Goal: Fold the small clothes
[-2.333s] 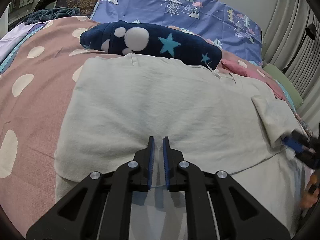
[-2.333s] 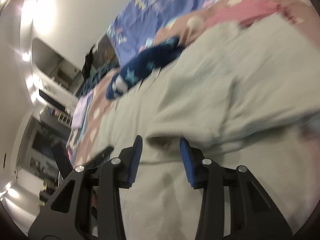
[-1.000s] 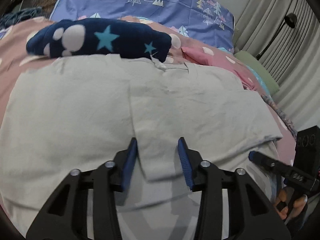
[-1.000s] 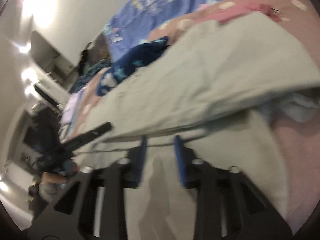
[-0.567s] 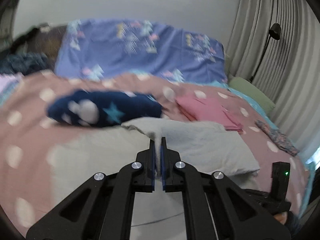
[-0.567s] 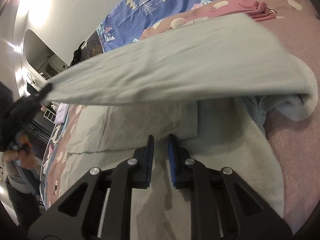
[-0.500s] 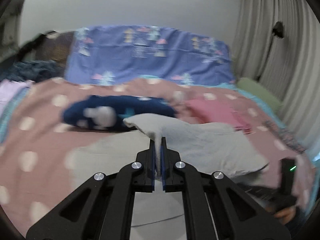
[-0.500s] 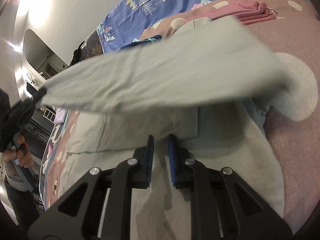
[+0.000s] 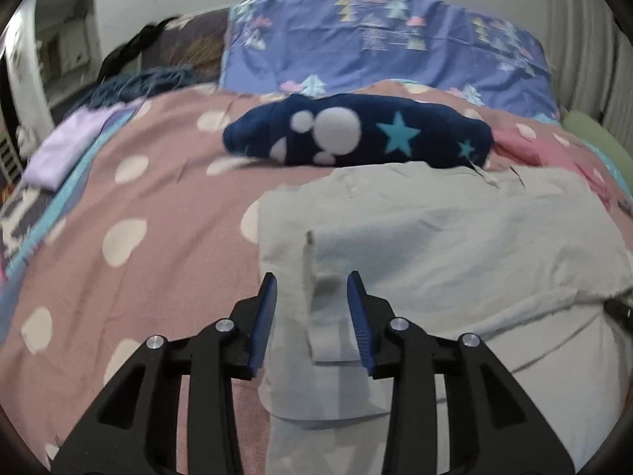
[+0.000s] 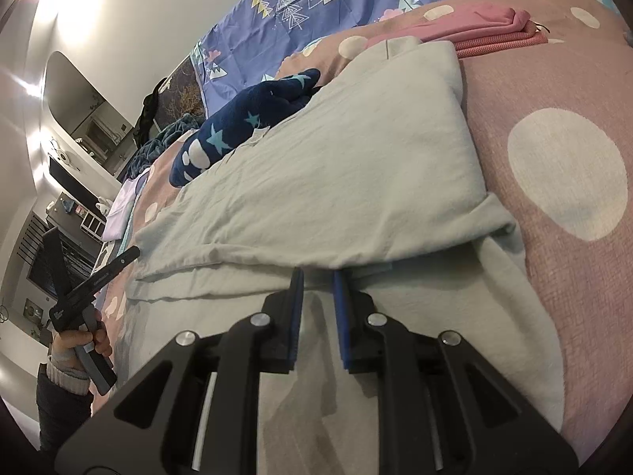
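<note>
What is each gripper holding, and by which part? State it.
Nothing is held. The left gripper is open above the pale grey-green cotton garment, and the right gripper is open at the garment's folded edge.

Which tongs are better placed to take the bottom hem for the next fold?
Probably the right tongs: their open tips sit at the folded edge of the grey garment. The left tongs are open above its side layers.
</note>
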A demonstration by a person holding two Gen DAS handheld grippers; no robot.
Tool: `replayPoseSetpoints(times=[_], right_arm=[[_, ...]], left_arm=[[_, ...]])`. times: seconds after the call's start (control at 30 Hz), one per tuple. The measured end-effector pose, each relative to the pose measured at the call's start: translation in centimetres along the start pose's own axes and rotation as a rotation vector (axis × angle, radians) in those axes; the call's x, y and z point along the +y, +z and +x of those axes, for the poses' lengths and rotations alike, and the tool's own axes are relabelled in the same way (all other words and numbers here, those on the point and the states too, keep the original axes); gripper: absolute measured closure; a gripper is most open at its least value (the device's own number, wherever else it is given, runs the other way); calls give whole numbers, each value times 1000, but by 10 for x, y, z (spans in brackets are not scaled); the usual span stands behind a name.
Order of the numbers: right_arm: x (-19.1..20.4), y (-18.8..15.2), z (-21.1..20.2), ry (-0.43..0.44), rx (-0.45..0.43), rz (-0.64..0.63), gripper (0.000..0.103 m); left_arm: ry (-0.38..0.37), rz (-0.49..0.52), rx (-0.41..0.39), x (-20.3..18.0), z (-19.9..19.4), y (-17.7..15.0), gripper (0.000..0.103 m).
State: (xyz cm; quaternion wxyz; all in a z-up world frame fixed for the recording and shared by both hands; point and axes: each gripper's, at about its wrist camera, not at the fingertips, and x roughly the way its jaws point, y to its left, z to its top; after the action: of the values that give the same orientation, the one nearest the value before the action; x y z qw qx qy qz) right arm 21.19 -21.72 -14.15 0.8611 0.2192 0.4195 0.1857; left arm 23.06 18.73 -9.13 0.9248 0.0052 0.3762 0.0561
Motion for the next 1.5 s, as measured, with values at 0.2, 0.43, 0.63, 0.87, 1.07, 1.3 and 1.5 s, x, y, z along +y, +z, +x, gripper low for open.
replayPoseSetpoints(times=[0.2, 0.43, 0.63, 0.87, 1.07, 1.3, 1.5], right_arm=[[-1, 0, -1, 9, -2, 1, 86], [0, 0, -1, 10, -2, -2, 83], [1, -1, -1, 14, -2, -9, 80], [4, -1, -1, 14, 0, -27, 76], [4, -1, 0, 12, -1, -29, 76], [26, -5, -21, -42, -16, -95, 74], [38, 24, -29, -102, -91, -143, 73]], left_arm=[[-9, 53, 77, -15, 23, -5, 61], [-247, -156, 115, 17, 44, 36, 62], [-353, -224, -25, 28, 32, 63, 101], [-46, 27, 82, 2, 59, 43, 94], [-33, 90, 34, -10, 28, 24, 66], [173, 435, 50, -60, 12, -22, 62], [79, 460, -25, -81, -30, -31, 51]])
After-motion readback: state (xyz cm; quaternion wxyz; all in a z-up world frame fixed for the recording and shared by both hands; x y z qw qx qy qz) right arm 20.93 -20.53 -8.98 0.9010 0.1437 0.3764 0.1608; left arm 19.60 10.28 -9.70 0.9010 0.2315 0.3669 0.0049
